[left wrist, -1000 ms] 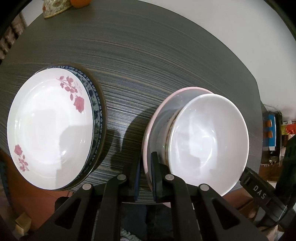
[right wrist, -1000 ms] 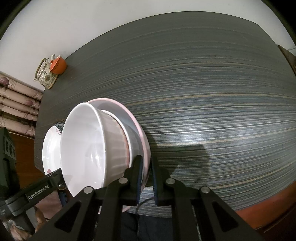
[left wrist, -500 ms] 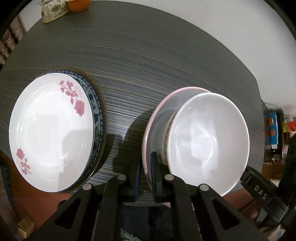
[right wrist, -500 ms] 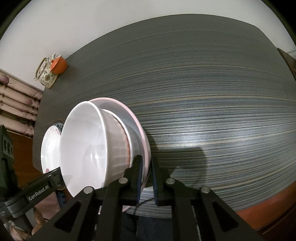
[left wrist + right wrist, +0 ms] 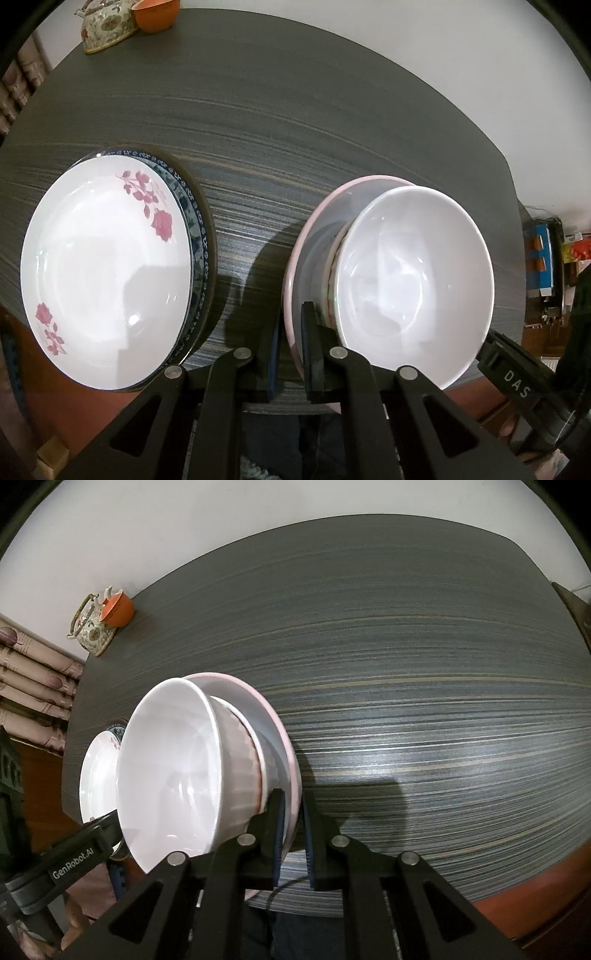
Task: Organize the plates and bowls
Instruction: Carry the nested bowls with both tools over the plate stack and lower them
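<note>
A pink plate carries a stack of bowls, with a plain white bowl on top of a ribbed one. My left gripper is shut on the plate's left rim. My right gripper is shut on its right rim. The plate sits at the table's near edge and casts a shadow on the top. To its left a white plate with pink roses lies on a blue-patterned plate.
The dark striped table stretches back and to the right. A flowered teapot and an orange cup stand at its far left corner. A white wall runs behind.
Nothing has clearly changed. Both grippers stay shut on the pink plate's rim, and the views have only drifted slightly.
</note>
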